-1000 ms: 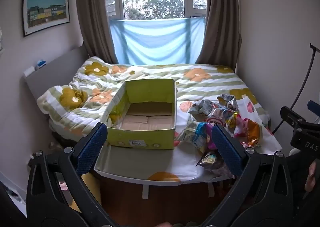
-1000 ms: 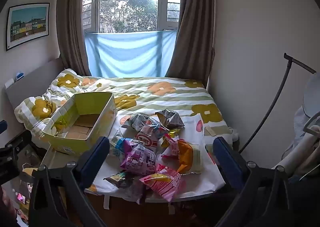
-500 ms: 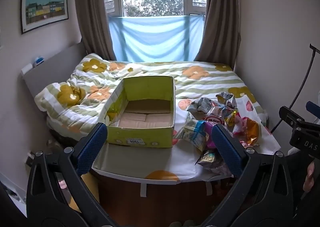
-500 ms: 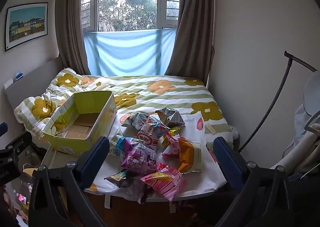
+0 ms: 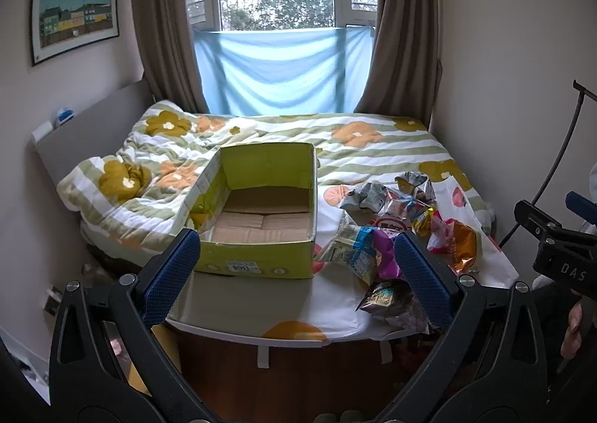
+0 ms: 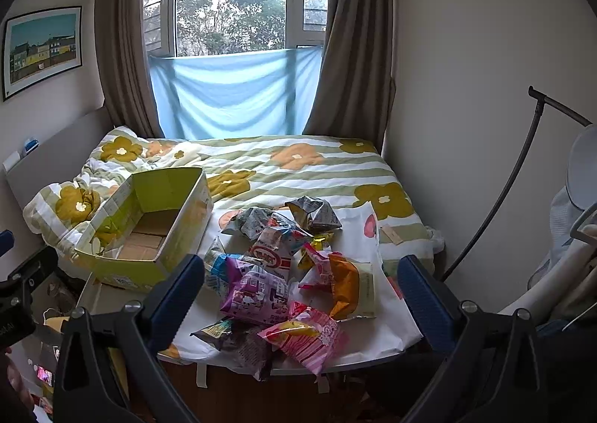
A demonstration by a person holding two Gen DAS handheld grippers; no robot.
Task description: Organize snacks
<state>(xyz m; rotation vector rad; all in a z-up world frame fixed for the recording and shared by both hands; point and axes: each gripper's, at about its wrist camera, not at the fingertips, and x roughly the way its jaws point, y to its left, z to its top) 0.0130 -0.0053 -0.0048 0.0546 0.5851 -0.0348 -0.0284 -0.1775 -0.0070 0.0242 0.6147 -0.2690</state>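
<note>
An open yellow-green cardboard box [image 5: 261,258] [image 6: 127,266] sits empty on a white board at the foot of the bed. To its right lies a heap of several snack bags [image 5: 388,229] [image 6: 283,270], among them a pink striped bag [image 6: 309,339], a purple bag [image 6: 257,296] and an orange bag [image 6: 343,285]. My left gripper [image 5: 298,273] hangs open before the box, holding nothing. My right gripper [image 6: 302,296] is open in front of the heap, apart from it.
The white board [image 5: 261,311] juts over the bed's foot edge. A flowered duvet [image 5: 354,150] covers the bed behind. Walls stand close on both sides. A curved black stand [image 6: 522,176] and a white rack [image 6: 574,273] stand at the right.
Both grippers have drifted slightly closer to the bed. The box and the snack bags have not moved. Both grippers stay open.
</note>
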